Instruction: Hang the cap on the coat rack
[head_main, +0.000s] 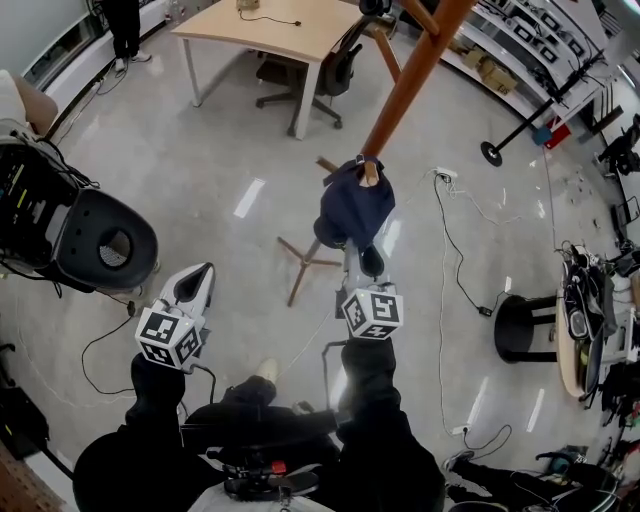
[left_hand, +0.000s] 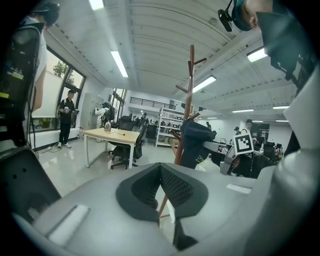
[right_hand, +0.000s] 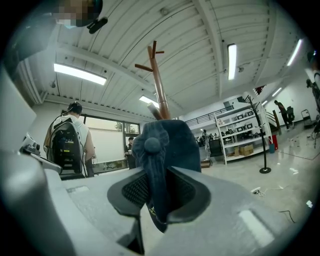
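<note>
Nearest the person, the left gripper (head_main: 190, 288), a grey two-jaw tong with a marker cube, is held off to the left, its jaws only a slit apart with nothing between them. The right gripper (right_hand: 159, 192) reaches level to the dark navy fabric cap (right_hand: 167, 142). Its jaws stand apart, and the cap's lower edge hangs between the pads, which do not seem to press it. The cap hangs on a low side peg (head_main: 372, 176) of the brown wooden coat rack (head_main: 412, 70), close against the pole, with the peg's tip showing above the cloth. It looks light and limp, likely to fold and sag. The firmer brim or rim edge is probably the best place to grip, and a tug could slide it off the peg. Farther off stands a pale wooden table (head_main: 290, 25).
</note>
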